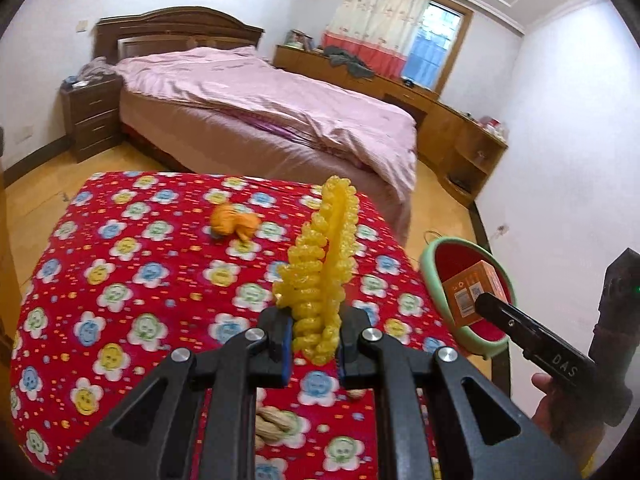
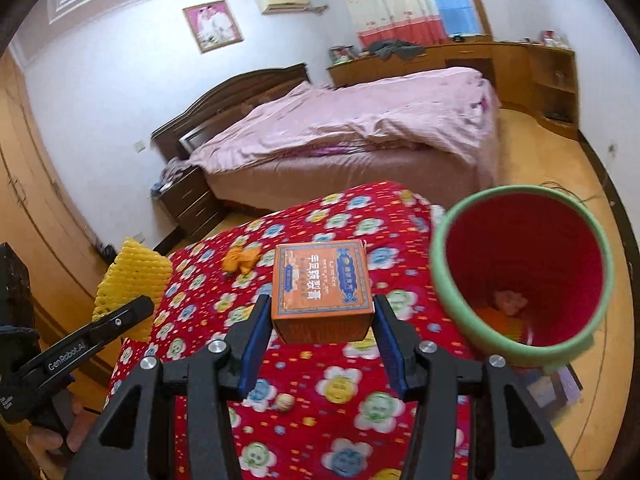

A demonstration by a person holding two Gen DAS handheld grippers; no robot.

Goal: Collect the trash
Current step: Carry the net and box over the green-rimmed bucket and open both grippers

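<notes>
My left gripper [image 1: 314, 336] is shut on a yellow foam fruit net [image 1: 322, 264] and holds it upright above the red flowered tablecloth [image 1: 120, 264]. The net also shows at the left of the right wrist view [image 2: 132, 284]. My right gripper [image 2: 320, 320] is shut on an orange carton box [image 2: 322, 286] and holds it above the cloth, left of the bin. The bin [image 2: 440, 264] has a green rim and red inside, with some trash at its bottom; it also shows in the left wrist view [image 1: 430, 276]. Orange peel [image 1: 234, 220] lies on the cloth.
Peanuts [image 1: 274, 420] lie on the cloth under my left gripper, and a walnut [image 2: 286, 404] lies under my right. A bed with a pink cover [image 1: 260, 96] stands beyond the table, with a nightstand [image 1: 94, 116] and wooden cabinets [image 1: 460, 128] along the walls.
</notes>
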